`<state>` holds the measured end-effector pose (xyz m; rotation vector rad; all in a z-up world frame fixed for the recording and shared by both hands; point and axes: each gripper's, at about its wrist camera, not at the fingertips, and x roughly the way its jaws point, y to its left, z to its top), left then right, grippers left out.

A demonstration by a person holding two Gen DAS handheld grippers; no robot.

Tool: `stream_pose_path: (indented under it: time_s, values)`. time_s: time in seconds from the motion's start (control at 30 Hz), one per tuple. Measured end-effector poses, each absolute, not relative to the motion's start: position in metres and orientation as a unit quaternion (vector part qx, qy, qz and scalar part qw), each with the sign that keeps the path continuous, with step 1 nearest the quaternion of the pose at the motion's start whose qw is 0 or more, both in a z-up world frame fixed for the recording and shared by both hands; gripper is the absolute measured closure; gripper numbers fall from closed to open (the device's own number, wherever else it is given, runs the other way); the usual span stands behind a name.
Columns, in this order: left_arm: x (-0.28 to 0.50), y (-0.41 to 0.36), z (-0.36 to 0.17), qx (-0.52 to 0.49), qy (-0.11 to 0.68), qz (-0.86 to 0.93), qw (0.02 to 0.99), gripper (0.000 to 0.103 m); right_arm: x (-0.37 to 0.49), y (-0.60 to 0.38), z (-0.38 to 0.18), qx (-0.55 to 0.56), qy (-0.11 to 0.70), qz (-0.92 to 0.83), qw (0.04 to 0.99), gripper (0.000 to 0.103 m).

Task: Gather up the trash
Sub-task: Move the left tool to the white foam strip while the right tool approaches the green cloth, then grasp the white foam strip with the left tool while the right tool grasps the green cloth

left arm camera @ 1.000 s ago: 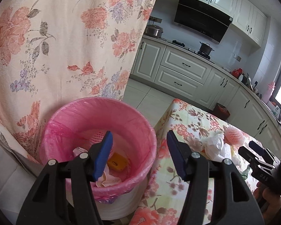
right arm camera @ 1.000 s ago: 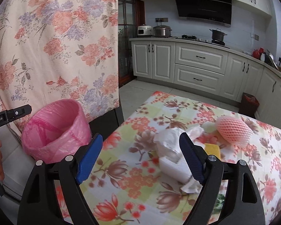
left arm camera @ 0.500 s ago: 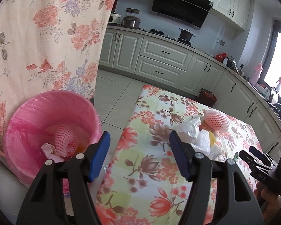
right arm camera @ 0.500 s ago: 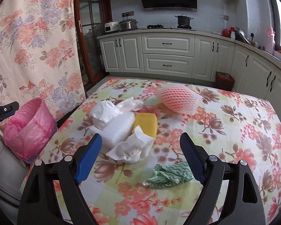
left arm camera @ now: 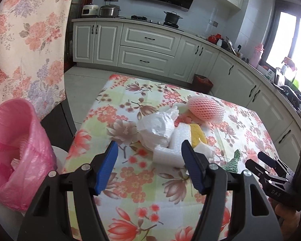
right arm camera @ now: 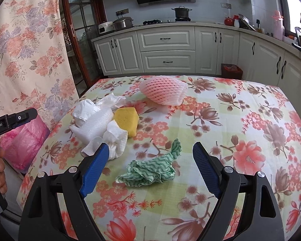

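Claws both gape, holding nothing. Right claw (right arm camera: 148,164) hovers just short of the green crumpled cloth (right arm camera: 150,170), whose long axis runs across between its fingers on the floral surface (right arm camera: 240,120). Left claw (left arm camera: 148,166) faces the white foam wrap (left arm camera: 168,154); pink-lined bin (left arm camera: 14,150) sits off its left.

Bright daylight enters from the window (left arm camera: 289,40) at right, blown out to white glare. Both views are sharp, with strong fisheye bending and dark vignetted corners. Shadows on the table (right arm camera: 240,130) are soft.
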<state>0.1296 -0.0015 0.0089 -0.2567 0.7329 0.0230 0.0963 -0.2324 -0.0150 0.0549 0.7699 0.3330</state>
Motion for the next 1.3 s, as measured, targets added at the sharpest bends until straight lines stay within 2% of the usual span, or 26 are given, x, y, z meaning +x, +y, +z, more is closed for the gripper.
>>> stream_pose_path:
  time_s: [0.33, 0.43, 0.53, 0.83, 0.87, 0.9, 0.93, 1.3]
  values:
    - [0.178, -0.052, -0.014, -0.103, 0.392, -0.032, 0.914, 0.04, 0.103, -0.258, -0.027, 0.045, 0.386, 0.147, 0.91, 0.023]
    - [0.191, -0.059, -0.022, -0.096, 0.403, -0.039, 0.909, 0.048, 0.106, -0.264, -0.028, 0.049, 0.387, 0.144, 0.909, 0.023]
    - [0.202, -0.063, -0.03, -0.093, 0.415, -0.043, 0.904, 0.052, 0.108, -0.266, -0.028, 0.05, 0.389, 0.143, 0.909, 0.023]
    - [0.216, -0.071, -0.056, -0.079, 0.457, -0.05, 0.884, 0.053, 0.11, -0.267, -0.029, 0.05, 0.39, 0.142, 0.908, 0.022]
    - [0.216, -0.073, -0.06, -0.076, 0.464, -0.048, 0.881, 0.054, 0.11, -0.267, -0.029, 0.05, 0.391, 0.143, 0.908, 0.022]
    - [0.216, -0.073, -0.064, -0.077, 0.47, -0.048, 0.878, 0.064, 0.11, -0.265, -0.03, 0.049, 0.392, 0.143, 0.907, 0.022]
    - [0.215, -0.074, -0.066, -0.079, 0.472, -0.049, 0.877, 0.067, 0.11, -0.264, -0.031, 0.048, 0.393, 0.144, 0.907, 0.022]
    - [0.199, -0.075, -0.058, -0.112, 0.461, -0.085, 0.876, 0.068, 0.11, -0.251, -0.043, 0.036, 0.41, 0.152, 0.899, 0.022]
